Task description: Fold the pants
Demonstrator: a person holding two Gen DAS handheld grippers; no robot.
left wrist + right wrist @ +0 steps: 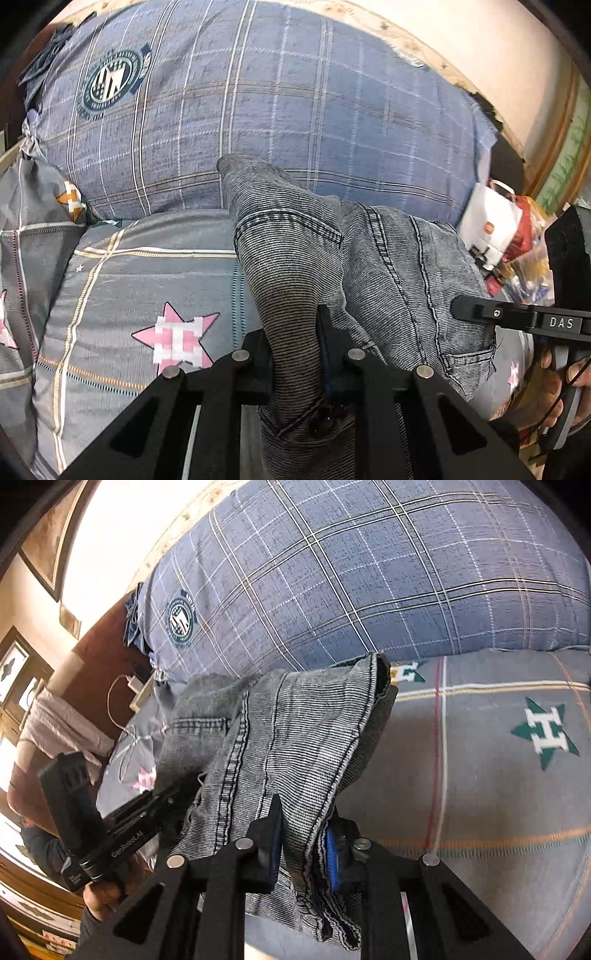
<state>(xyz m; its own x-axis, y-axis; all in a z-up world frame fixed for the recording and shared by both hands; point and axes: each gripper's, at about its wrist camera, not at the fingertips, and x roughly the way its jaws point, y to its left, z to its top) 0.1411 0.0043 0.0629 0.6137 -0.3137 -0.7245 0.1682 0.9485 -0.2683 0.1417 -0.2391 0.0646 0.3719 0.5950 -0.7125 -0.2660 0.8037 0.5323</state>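
Both tongs clamped on grey pants (369, 258), held over the bed (129, 280).
Left tongs (295, 354) and right tongs (303, 834) pinch bunched denim; blue plaid pillow (258, 103) behind, white bag (487, 225) beside.

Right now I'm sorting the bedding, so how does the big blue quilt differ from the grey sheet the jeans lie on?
The blue quilt is a bulging roll; the grey sheet lies flat. The blue quilt carries a round crest badge; the grey sheet has star prints. The jeans, clamped by both grippers, sit over the grey sheet, in front of the blue quilt. Both are checked.
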